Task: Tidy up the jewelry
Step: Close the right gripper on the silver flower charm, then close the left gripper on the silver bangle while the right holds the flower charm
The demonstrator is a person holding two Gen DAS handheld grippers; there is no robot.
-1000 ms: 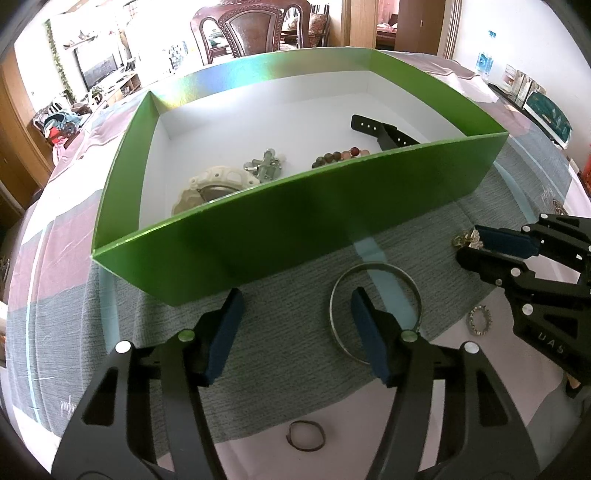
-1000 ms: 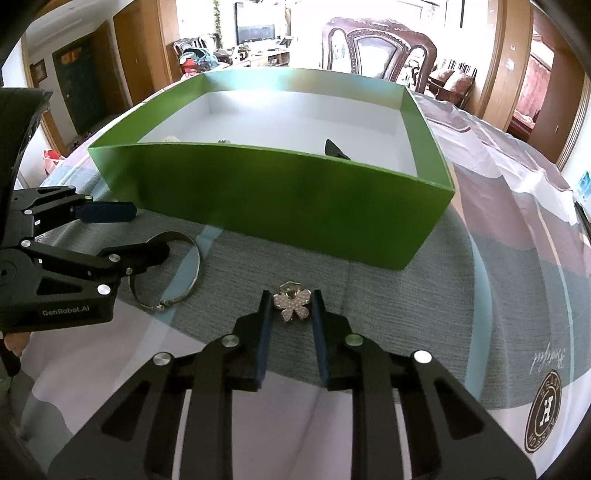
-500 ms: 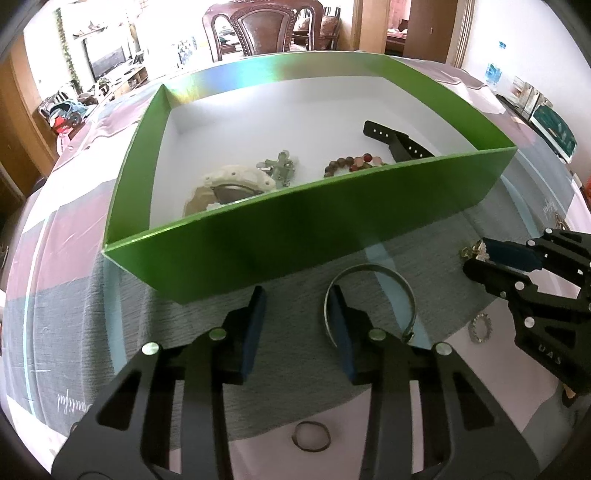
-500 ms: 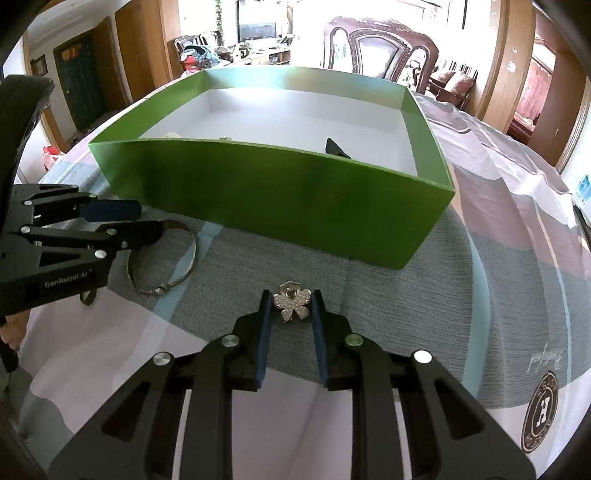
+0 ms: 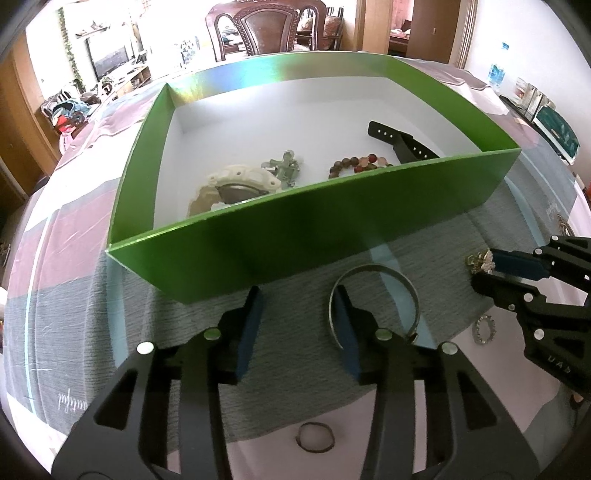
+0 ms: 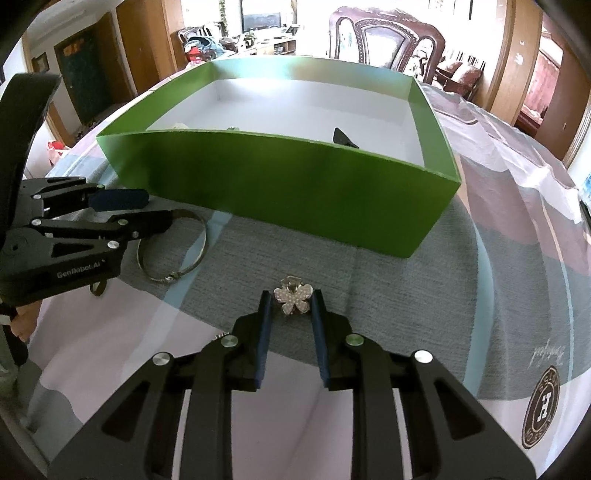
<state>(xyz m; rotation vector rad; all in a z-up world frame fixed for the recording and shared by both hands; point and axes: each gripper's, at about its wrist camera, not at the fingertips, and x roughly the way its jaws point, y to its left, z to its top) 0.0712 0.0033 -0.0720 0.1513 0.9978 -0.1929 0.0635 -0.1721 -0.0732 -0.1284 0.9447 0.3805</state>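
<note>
A green box (image 5: 306, 229) with a white inside holds a cream watch (image 5: 236, 184), a green-grey trinket (image 5: 284, 168), a bead bracelet (image 5: 354, 164) and a black strap (image 5: 402, 142). My left gripper (image 5: 297, 299) is open in front of the box, its right finger at the left rim of a silver bangle (image 5: 373, 273), which also shows in the right wrist view (image 6: 177, 251). My right gripper (image 6: 291, 297) is shut on a sparkly clover brooch (image 6: 292, 300), seen from the left wrist view (image 5: 480, 260) too.
A small dark ring (image 5: 314, 437) and a silver toothed ring (image 5: 485, 326) lie on the patterned tablecloth (image 6: 480, 295) near me. The box's near wall (image 6: 277, 184) stands just beyond both grippers. A wooden chair (image 5: 273, 29) is behind the table.
My left gripper has narrowed its opening and shifted so its right finger meets the bangle's left rim. The right gripper has stayed shut on the brooch, barely moving.
</note>
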